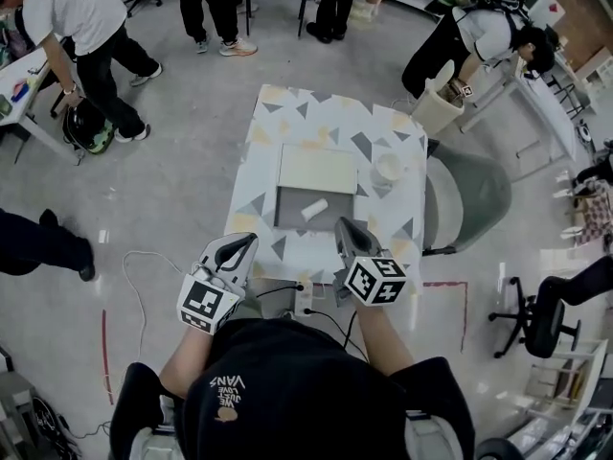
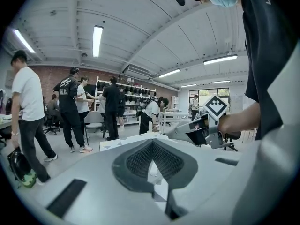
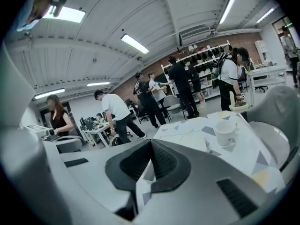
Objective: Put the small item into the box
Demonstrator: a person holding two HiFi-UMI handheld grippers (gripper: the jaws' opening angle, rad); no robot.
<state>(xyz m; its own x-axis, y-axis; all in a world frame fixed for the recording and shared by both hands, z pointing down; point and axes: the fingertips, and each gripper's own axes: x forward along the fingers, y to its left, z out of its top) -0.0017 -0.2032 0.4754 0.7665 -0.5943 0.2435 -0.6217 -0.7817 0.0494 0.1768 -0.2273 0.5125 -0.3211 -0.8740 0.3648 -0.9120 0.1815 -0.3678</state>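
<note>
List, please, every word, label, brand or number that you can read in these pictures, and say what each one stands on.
"VANS": on the person's black shirt, upside down in the head view.
Small logo print next to it: too small to read.
Left marker cube and right marker cube: black-and-white square patterns only, no letters.
Nothing else is readable.

The small item (image 1: 314, 209) in the box (image 1: 290, 215) is too small to identify.
</note>
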